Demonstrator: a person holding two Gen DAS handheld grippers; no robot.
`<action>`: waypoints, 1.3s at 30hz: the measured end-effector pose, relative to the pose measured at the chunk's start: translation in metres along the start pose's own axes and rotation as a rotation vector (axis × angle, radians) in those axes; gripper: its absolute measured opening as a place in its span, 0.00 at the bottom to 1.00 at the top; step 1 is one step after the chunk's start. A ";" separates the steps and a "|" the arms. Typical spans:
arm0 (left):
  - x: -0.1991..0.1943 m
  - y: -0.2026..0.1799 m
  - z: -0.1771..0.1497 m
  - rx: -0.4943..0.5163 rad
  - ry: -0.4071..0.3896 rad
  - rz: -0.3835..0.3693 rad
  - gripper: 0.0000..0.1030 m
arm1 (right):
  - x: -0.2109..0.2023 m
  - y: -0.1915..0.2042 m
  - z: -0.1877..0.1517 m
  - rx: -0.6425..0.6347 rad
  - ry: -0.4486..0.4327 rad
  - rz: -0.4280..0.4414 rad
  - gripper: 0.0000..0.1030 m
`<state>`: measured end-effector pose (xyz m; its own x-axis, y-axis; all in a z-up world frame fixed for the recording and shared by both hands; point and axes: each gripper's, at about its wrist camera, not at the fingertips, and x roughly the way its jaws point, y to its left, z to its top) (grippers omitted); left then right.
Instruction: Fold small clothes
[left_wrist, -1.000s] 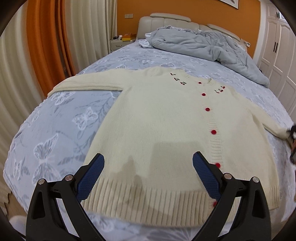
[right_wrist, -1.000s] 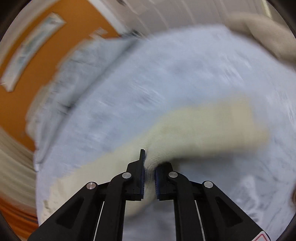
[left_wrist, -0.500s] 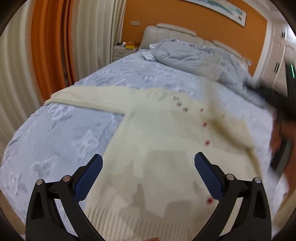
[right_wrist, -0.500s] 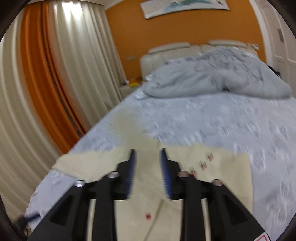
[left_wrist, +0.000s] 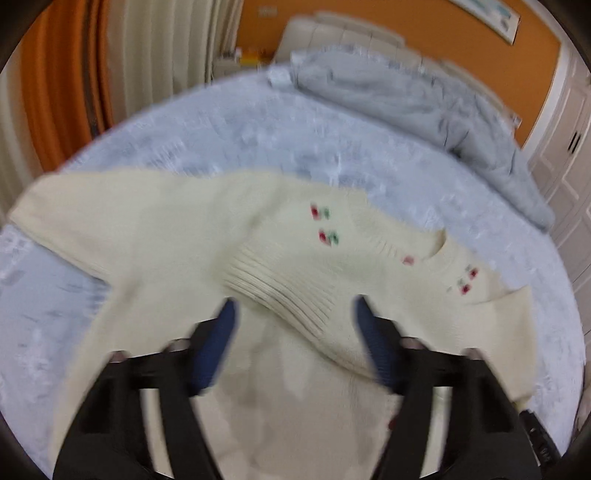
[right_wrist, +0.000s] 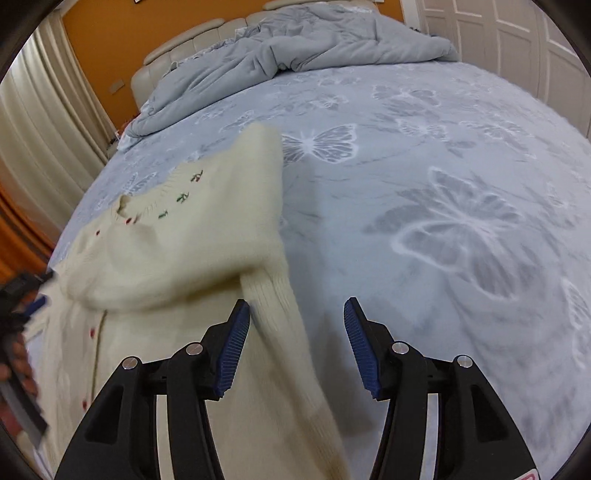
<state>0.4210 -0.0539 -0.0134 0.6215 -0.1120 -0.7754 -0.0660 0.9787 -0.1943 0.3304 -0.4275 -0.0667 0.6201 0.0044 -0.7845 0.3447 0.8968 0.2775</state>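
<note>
Cardigan (left_wrist: 177, 236) lies mid-bed (right_wrist: 443, 155), right sleeve (left_wrist: 291, 291) already folded across the chest. Left gripper (left_wrist: 293, 343) and right gripper (right_wrist: 297, 343) both hover, jaws spread, holding nothing. Left sleeve and body folds remain.

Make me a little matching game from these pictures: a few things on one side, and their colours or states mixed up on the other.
Things:
1. cardigan
2. duvet
3. bedsheet
4. wall

Descriptions:
A. orange, behind the headboard
B. cream knit, one sleeve folded across its front
C. grey, bunched up at the head of the bed
D. pale blue with a butterfly pattern

Pairs: 1-B, 2-C, 3-D, 4-A
</note>
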 end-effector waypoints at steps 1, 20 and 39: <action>0.011 -0.001 -0.001 -0.007 0.023 0.000 0.33 | 0.003 0.005 0.002 0.004 0.011 0.015 0.44; -0.041 0.085 0.013 -0.004 -0.167 0.052 0.62 | -0.085 0.036 -0.030 -0.151 -0.076 0.024 0.23; 0.018 0.358 0.074 -0.451 -0.083 0.459 0.41 | -0.098 0.107 -0.194 -0.346 0.070 0.069 0.54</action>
<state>0.4661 0.3069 -0.0520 0.5093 0.3317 -0.7941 -0.6495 0.7536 -0.1018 0.1705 -0.2459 -0.0676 0.5795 0.0899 -0.8100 0.0371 0.9900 0.1364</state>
